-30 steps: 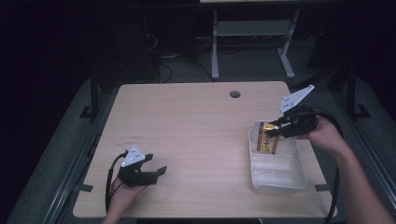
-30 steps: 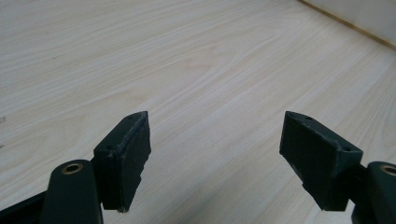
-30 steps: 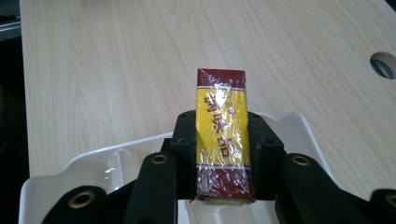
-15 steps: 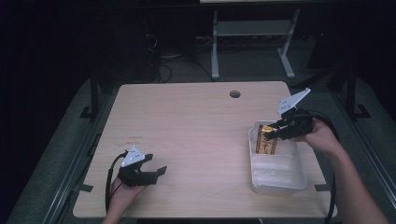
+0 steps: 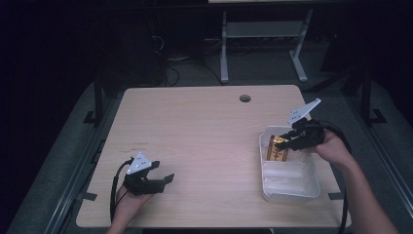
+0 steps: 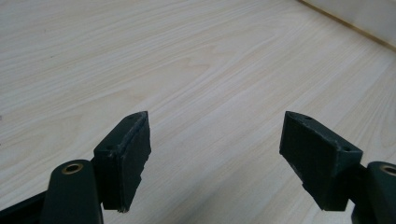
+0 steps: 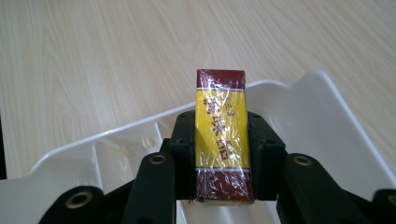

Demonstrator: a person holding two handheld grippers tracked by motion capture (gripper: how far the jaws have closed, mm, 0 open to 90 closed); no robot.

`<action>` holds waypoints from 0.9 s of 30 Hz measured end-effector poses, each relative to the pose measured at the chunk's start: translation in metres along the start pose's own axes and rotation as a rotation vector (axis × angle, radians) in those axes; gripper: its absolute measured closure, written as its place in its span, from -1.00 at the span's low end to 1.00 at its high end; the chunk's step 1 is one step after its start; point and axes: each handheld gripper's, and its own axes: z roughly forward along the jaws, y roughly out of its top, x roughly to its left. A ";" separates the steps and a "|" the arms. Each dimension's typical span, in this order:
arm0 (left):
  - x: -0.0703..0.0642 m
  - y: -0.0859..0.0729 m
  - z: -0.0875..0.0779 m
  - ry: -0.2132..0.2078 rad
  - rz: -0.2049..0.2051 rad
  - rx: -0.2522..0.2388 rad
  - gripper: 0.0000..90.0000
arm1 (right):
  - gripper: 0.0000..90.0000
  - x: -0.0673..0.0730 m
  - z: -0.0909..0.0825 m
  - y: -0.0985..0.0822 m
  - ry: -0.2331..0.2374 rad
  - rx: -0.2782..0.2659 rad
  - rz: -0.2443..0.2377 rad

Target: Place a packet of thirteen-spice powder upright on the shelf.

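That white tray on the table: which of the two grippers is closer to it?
The right. The right gripper is over the white tray at its far end, jaws shut on a yellow and red packet. The left gripper rests far across the table, open.

Tray [image 5: 311, 187] on table [image 5: 204, 131], near right edge; packet [image 5: 277, 148] over tray's far end; left gripper [image 5: 163, 181] well left of tray.
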 end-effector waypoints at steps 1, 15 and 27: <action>0.000 0.000 0.000 -0.001 0.000 0.000 -0.46 | 0.49 0.000 0.000 -0.001 0.000 -0.008 0.005; -0.002 0.000 0.001 -0.006 0.005 0.003 -0.46 | 0.36 0.003 -0.006 -0.004 -0.022 -0.004 0.029; -0.003 0.000 0.003 -0.013 0.011 0.009 -0.46 | 0.26 0.007 -0.007 -0.019 -0.044 0.025 0.071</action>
